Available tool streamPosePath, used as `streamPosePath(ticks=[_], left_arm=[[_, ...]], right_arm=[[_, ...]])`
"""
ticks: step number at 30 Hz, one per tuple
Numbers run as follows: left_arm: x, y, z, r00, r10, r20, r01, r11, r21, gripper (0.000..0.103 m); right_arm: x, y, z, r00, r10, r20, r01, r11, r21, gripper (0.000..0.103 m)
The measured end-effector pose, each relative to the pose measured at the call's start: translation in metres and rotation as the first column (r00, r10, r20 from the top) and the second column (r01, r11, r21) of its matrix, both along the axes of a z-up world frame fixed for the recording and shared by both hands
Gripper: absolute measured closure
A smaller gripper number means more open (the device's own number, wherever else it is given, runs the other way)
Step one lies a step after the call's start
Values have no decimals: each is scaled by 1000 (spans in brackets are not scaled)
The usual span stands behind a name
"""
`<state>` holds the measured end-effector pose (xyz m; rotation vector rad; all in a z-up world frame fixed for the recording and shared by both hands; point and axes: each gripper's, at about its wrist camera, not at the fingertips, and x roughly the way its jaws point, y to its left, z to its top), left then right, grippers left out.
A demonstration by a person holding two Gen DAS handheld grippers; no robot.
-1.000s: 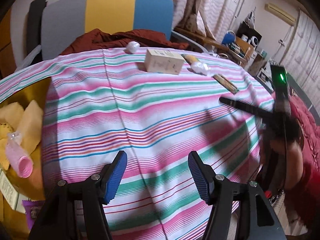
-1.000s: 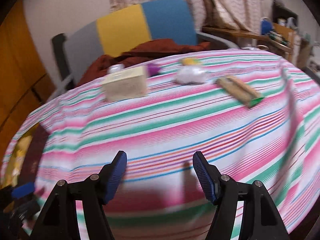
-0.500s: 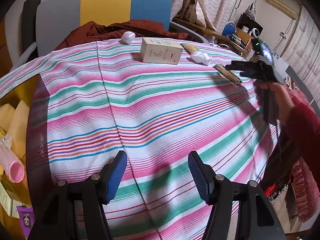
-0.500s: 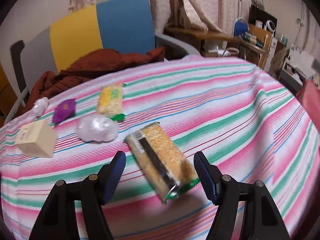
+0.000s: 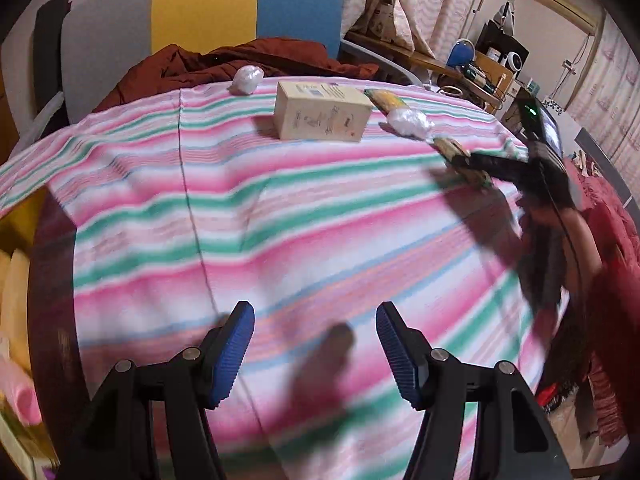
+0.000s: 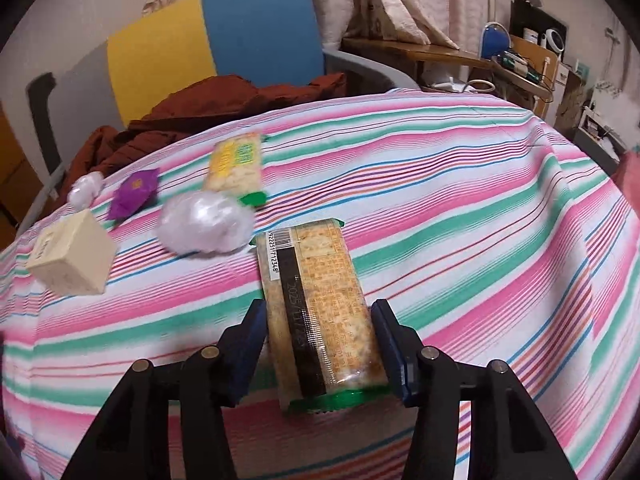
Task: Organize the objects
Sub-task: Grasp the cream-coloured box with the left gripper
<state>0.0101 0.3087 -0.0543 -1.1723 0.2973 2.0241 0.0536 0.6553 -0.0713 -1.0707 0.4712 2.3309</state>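
the right tool (image 6: pixel 320 344) straddles the near end of the cracker pack (image 6: pixel 320 308), which lies flat and lengthwise on the striped counter (image 6: pixel 480 208), likely so the narrow sides meet the pads; its jaws are closing with the pack between them, and a thin gap shows on each side, so no grip yet. just beyond its tips sit a white plastic wad (image 6: pixel 204 220), a second cracker pack (image 6: pixel 236 164), a purple sachet (image 6: pixel 134 192) and, off left, a cream box (image 6: pixel 70 258). the left tool (image 5: pixel 314 344) hovers with its jaws apart and empty over bare cloth, well short of that box
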Motion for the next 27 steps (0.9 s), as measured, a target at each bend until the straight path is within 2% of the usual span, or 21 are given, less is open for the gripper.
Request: streamPosePath(ticks=[4,9,13,17,20,23,25,27], left_arm=[[-25,27,3,1000,-17,-24,16,1000,-27,39],[-62,65,11,994,-24,-109,19,999,-46,38],[-99,96,5,993,-5,-114,-1,999,-51,37],[-113,117,-5,995,-23,-98,18,999,-51,37],[-103,127,-3,992,-115,-55,115,993,-4,37],[-70,131,5,961,-271,-57,273,961,41,37],[-49,130,10,935,-342,-98,346,938,31,37],[-35,124,17,917,-349,-193,357,934,8,37]], right_arm=[[4,-24,-1,1000,5,-15,-4,1000,23,49],[-1,-36,-3,1000,7,-8,-6,998,69,49],[-2,-37,-5,1000,3,-14,-1,997,82,49],[-3,-38,-6,1000,0,-12,2,995,98,49],[-3,-39,-7,1000,-2,-13,3,994,105,49],[-3,-38,-7,1000,-4,-19,6,995,104,49],[-3,-38,-8,1000,-5,-21,7,995,102,49],[-3,-37,-7,1000,-4,-24,7,995,100,49]])
